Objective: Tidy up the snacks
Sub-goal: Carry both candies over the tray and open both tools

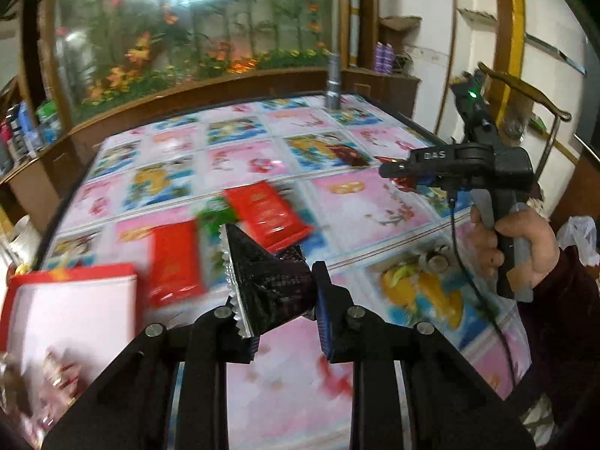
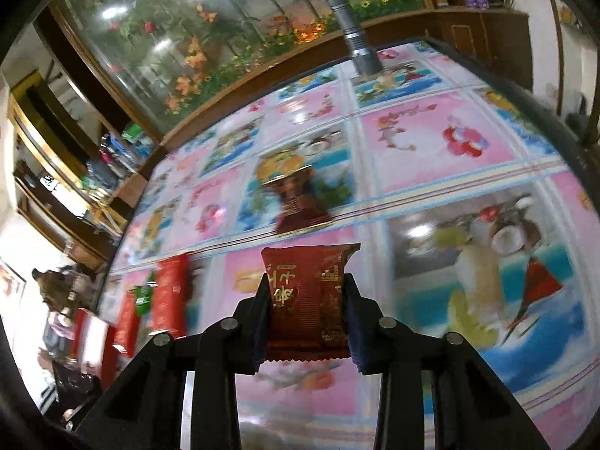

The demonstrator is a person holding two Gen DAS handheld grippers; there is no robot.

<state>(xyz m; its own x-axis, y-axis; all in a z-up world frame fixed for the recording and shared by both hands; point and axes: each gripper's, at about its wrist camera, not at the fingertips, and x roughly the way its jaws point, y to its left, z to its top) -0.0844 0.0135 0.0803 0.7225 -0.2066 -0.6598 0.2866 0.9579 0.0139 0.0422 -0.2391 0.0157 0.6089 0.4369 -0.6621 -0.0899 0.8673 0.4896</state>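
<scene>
At lower left of the left wrist view a red-rimmed box (image 1: 71,300) is lying open with wrapped sweets blurring in its corner; two red packets (image 1: 176,262) and a green one (image 1: 213,217) are crowding just beside it, narrowing any approach to the box. At lower centre the left gripper (image 1: 287,322) is clamping a black snack packet (image 1: 270,281), yet the packet is sitting skewed, pressed mainly against the left pad with its foil edge jutting out, so it is risking a twist or slip if swung sharply. At mid right the right gripper (image 1: 397,176) is pinching a dark red snack packet (image 2: 305,300); in its own view the fingers are pressing both packet sides firmly. A loose dark packet (image 2: 300,202) is lying on the tablecloth (image 2: 431,142) ahead, and a metal torch (image 2: 352,33) is standing at upper centre, clear of both paths
</scene>
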